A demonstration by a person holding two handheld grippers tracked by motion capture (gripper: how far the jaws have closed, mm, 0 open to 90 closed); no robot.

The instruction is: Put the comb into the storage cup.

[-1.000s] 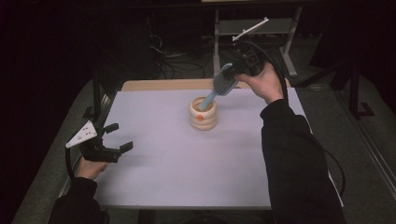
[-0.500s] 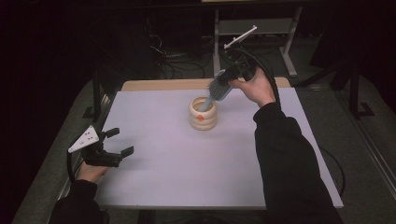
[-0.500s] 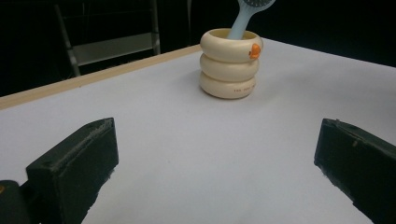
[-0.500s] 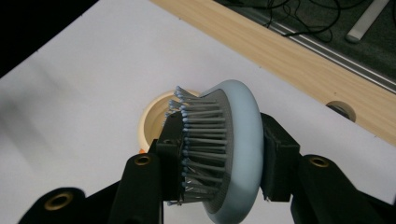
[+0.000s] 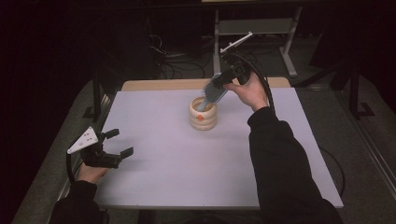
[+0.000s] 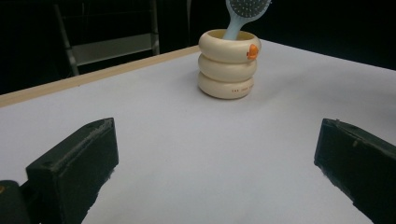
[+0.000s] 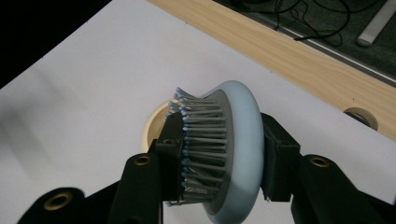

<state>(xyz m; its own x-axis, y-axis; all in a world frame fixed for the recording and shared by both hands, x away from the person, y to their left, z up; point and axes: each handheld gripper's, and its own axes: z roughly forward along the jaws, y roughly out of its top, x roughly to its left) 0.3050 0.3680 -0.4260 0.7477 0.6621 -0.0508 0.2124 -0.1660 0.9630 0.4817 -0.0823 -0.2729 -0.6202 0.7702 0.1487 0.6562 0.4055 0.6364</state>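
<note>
The right tongs are squeezed tight on the head of a light blue hairbrush. One jaw presses on the bristles and the other on the smooth back. The brush hangs tilted below these tongs, and its handle end goes down into a cream cup that looks like three stacked rings. An orange dot sits on the cup's side. The cup stands on the white surface, just under and in front of the right tongs.

The left tongs are wide open and hold nothing. They sit low over the near left part of the surface, well apart from the cup. From the left tongs, the cup stands far ahead with the brush sticking out of its top.
</note>
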